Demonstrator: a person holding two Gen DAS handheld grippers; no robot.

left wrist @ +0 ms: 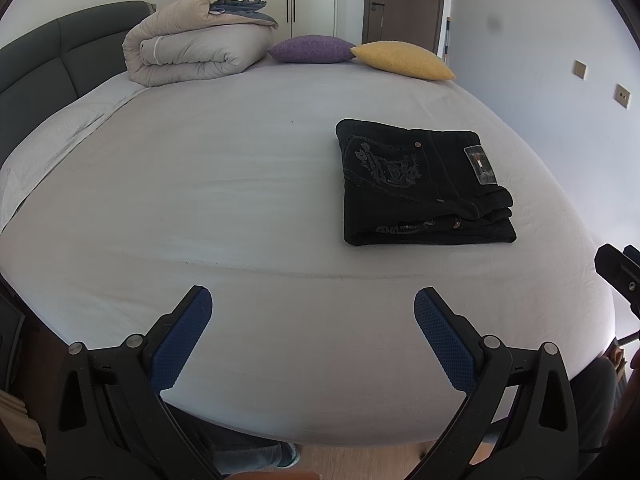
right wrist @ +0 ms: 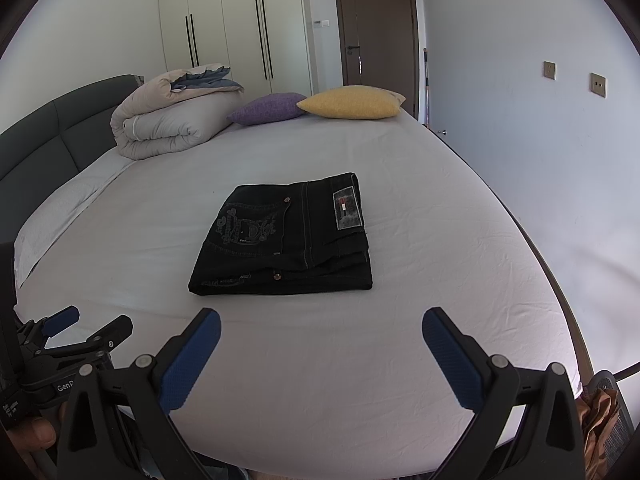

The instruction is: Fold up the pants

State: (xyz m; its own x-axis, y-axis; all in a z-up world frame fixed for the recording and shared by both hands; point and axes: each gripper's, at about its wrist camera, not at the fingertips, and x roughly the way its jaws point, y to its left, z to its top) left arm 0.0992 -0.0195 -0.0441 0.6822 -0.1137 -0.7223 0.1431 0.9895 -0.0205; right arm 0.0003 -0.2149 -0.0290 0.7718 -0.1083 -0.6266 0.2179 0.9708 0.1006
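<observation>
Here, left wrist view first.
Left gripper (left wrist: pixel 313 300): wide apart, blue pads facing each other, nothing between them; held over the near edge of the bed (left wrist: pixel 240 200).
Pants (left wrist: pixel 424 184): black denim, folded into a compact rectangle, lying flat on the sheet to the right of centre, well ahead of the gripper; grey embroidered pocket faces up, light patch label near the right edge.
Right gripper (left wrist: pixel 618 266): only its tips show at the right border; whether spread or closed cannot be told from this view.
Far end of bed: rolled beige duvet (left wrist: pixel 188 46), purple cushion (left wrist: pixel 310 49), yellow cushion (left wrist: pixel 402 60), side by side; the two cushions touch.
Headboard (left wrist: pixel 48 64): dark grey, on the left.

Right wrist view.
Right gripper (right wrist: pixel 321 320): fingers spread wide, empty, above the near sheet, just short of the pants (right wrist: pixel 286 236).
Pants position: centred on the bed (right wrist: pixel 440 260), folded stack, layered edges towards the camera.
Left gripper (right wrist: pixel 90 322): at lower left, fingers parted, holding nothing.
Background: wardrobe (right wrist: pixel 232 28) with long black handles, brown door (right wrist: pixel 378 20), two wall plates on the right.
</observation>
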